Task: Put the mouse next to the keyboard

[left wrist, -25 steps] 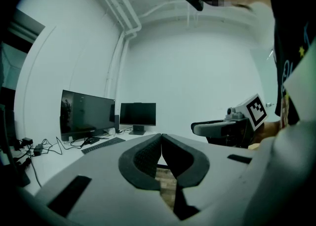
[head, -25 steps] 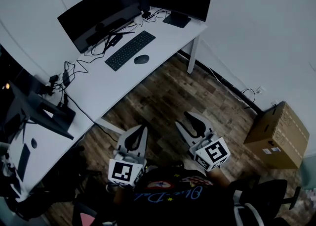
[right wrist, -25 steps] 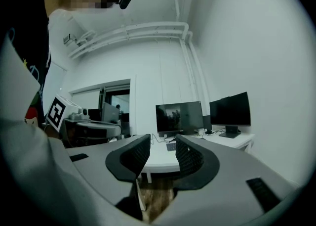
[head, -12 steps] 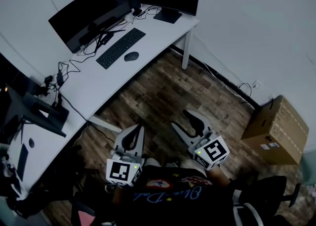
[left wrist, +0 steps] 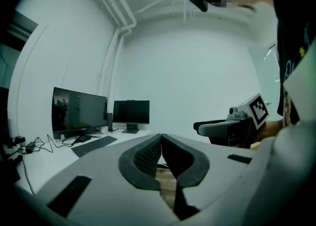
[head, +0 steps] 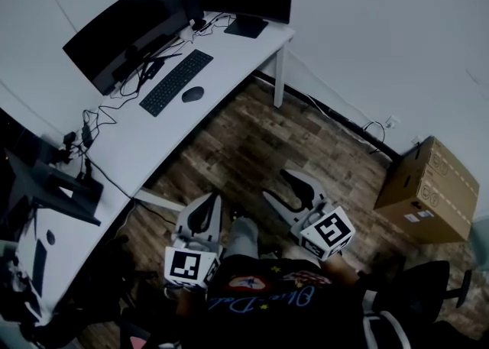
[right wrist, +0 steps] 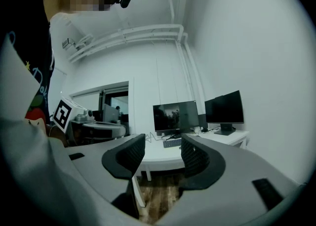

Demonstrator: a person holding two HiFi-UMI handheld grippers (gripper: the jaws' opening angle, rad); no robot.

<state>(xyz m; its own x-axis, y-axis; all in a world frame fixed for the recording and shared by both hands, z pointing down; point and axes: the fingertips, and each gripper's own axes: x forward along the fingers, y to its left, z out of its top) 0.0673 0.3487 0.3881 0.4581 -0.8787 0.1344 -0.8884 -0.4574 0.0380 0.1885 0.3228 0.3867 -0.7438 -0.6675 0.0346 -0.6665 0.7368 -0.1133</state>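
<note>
Your right claw point(head: 284, 187) has just been opening, ribbed black pads apart around nothing. Your left claw point(head: 206, 204) has its tips together, empty. Both hang over the wood-plank floor point(head: 252, 141). At 11 o'clock the dark oval mouse point(head: 192, 94) lies on the white table point(head: 153, 141), just beside the flat keyboard point(head: 176, 82), at its 4 o'clock; finer detail is too small to make out.

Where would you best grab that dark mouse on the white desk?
Probably across its narrower width, coming straight down from above. The mouse is a low rounded oval lying flat on the desk, so only its flanks give purchase. The keyboard lies close beside it.
</note>
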